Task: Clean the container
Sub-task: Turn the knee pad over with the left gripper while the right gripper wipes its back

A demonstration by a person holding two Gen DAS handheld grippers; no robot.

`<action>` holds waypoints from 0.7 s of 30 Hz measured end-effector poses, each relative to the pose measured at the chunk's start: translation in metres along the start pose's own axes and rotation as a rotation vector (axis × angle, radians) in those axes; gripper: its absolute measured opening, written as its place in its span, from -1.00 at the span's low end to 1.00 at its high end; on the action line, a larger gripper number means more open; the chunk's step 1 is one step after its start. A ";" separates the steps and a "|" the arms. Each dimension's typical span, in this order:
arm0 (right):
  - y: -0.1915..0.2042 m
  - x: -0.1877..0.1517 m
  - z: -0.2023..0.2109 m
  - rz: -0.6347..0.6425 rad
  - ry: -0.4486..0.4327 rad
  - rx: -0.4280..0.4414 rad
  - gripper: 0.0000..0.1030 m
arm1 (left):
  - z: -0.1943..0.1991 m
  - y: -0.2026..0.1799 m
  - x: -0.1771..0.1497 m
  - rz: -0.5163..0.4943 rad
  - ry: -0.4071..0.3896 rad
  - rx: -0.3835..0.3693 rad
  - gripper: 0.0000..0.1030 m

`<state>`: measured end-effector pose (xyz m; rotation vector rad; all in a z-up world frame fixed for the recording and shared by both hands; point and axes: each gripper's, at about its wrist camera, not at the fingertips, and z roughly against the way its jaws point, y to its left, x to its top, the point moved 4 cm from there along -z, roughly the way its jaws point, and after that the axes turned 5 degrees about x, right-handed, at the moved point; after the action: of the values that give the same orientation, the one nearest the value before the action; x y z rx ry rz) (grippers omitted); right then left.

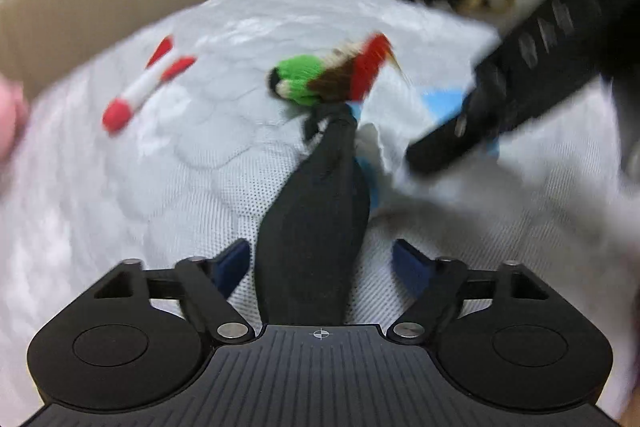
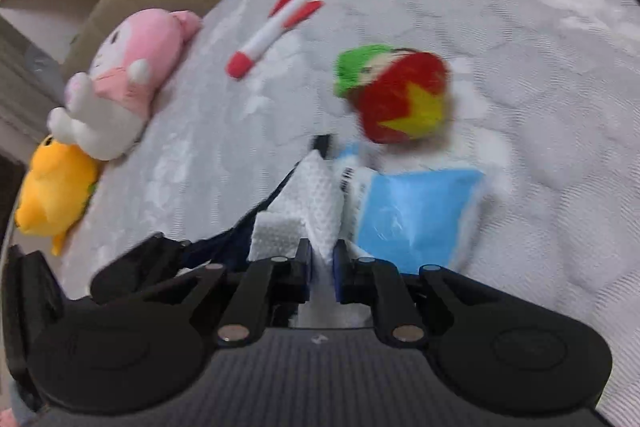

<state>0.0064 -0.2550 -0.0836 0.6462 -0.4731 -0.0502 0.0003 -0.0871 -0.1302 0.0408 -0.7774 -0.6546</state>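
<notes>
My left gripper (image 1: pixel 324 259) stands open over a white quilted mattress (image 1: pixel 160 187). A long dark cloth-like thing (image 1: pixel 316 211) runs up between its blue pads (image 1: pixel 236 263), with a gap showing on the right side. My right gripper (image 2: pixel 320 255) is shut on a white wipe (image 2: pixel 316 203) that comes from a blue wipe packet (image 2: pixel 420 219). In the left wrist view the right gripper (image 1: pixel 424 155) reaches in from the right, over the wipe (image 1: pixel 380 147) and the packet (image 1: pixel 444 99). A cardboard box (image 1: pixel 100 7) stands at the mattress's far edge.
A green and red plush toy (image 2: pixel 396 91) with a yellow star lies just beyond the packet. A red and white rocket toy (image 2: pixel 272 31) lies further left. A pink plush (image 2: pixel 124 75) and a yellow plush (image 2: pixel 52 195) lie at the left edge. The view is motion-blurred.
</notes>
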 end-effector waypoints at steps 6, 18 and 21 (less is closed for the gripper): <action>0.002 0.015 0.026 -0.044 -0.081 0.114 -0.77 | 0.027 0.032 -0.010 0.104 0.065 -0.089 0.82; 0.050 0.019 -0.063 0.201 0.069 0.021 -0.76 | 0.024 0.057 -0.023 0.419 0.226 -0.210 0.86; 0.043 0.021 -0.045 0.245 -0.034 -0.093 -0.76 | 0.028 0.064 -0.029 0.476 0.263 -0.224 0.89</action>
<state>0.0407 -0.1992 -0.0809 0.4929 -0.5762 0.1480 0.0006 -0.0136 -0.1113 -0.2526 -0.4321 -0.2705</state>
